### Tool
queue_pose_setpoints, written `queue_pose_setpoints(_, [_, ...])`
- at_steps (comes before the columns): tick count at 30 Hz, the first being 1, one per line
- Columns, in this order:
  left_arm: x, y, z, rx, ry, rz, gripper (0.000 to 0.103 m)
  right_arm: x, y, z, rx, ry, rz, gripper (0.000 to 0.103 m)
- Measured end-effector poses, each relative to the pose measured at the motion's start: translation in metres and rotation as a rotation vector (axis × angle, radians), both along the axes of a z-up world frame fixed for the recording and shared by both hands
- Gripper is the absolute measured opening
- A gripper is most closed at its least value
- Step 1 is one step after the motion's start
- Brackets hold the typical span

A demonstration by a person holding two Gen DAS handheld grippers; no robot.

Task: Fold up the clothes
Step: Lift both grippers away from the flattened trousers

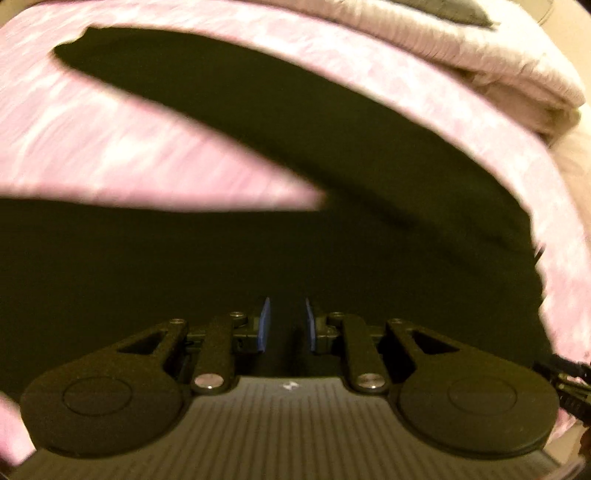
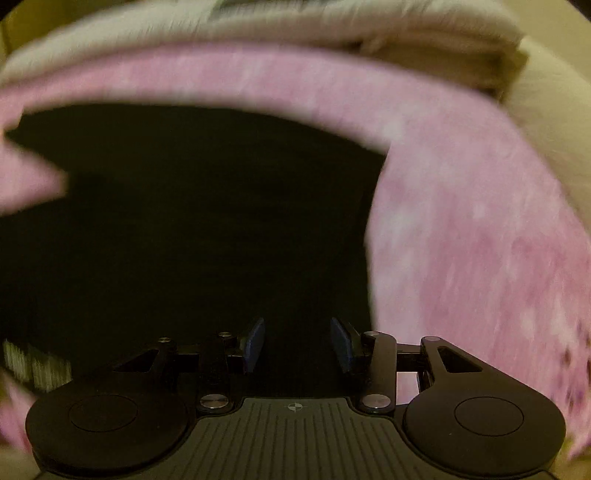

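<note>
Grippers poised over a dark garment (image 1: 258,258) on a pink bedspread (image 1: 110,140)

Left gripper (image 1: 287,325) narrowly parted, right gripper (image 2: 297,345) spread wider, both empty; folded cream blanket (image 2: 295,33) lies beyond. Only small, unreadable logos mark the gripper bodies.

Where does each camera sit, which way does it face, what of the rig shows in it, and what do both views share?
Left wrist: on the left gripper, looking steeply down along its fingers at a dark garment on a pink sheet; the fingers stand apart with nothing between them.
Right wrist: on the right gripper, also aimed down at the dark garment; its fingers stand wider apart.
Shared: the garment, the pink sheet, a folded pale blanket.
</note>
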State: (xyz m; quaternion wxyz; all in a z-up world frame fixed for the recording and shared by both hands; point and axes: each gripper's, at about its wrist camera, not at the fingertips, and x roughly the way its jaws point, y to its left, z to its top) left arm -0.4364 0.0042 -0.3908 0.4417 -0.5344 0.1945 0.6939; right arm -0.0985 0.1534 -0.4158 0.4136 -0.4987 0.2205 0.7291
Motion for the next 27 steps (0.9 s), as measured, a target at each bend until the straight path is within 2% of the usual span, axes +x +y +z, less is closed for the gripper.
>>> queue_pose_setpoints(3, [0.011, -0.045, -0.006, -0.077, 0.004, 0.042, 0.015, 0.024, -0.030, -0.010, -0.052, -0.005, -0.029, 0.044])
queue_pose_setpoints(6, [0.026, -0.080, 0.015, -0.116, 0.013, 0.052, 0.015, 0.049, -0.042, -0.002, -0.178, 0.013, -0.108, 0.044])
queue_pose_setpoints(9, [0.043, -0.100, 0.051, -0.124, 0.031, 0.041, 0.016, 0.079, -0.058, 0.036, -0.178, 0.147, -0.202, 0.044])
queue_pose_setpoints(12, [0.060, -0.122, 0.101, -0.079, 0.050, 0.043, 0.028, 0.092, -0.073, 0.081, -0.152, 0.202, -0.233, 0.044])
queue_pose_setpoints(16, [0.077, -0.145, 0.160, -0.025, 0.102, 0.047, 0.032, 0.095, -0.094, 0.134, -0.139, 0.271, -0.205, 0.044])
queue_pose_setpoints(19, [0.084, -0.161, 0.190, -0.006, 0.127, 0.059, 0.033, 0.087, -0.104, 0.166, -0.129, 0.275, -0.154, 0.044])
queue_pose_setpoints(22, [0.091, -0.176, 0.212, -0.004, 0.142, 0.070, 0.034, 0.075, -0.115, 0.189, -0.111, 0.259, -0.100, 0.044])
queue_pose_setpoints(27, [0.098, -0.183, 0.226, 0.005, 0.158, 0.049, 0.036, 0.063, -0.125, 0.210, -0.107, 0.233, -0.079, 0.045])
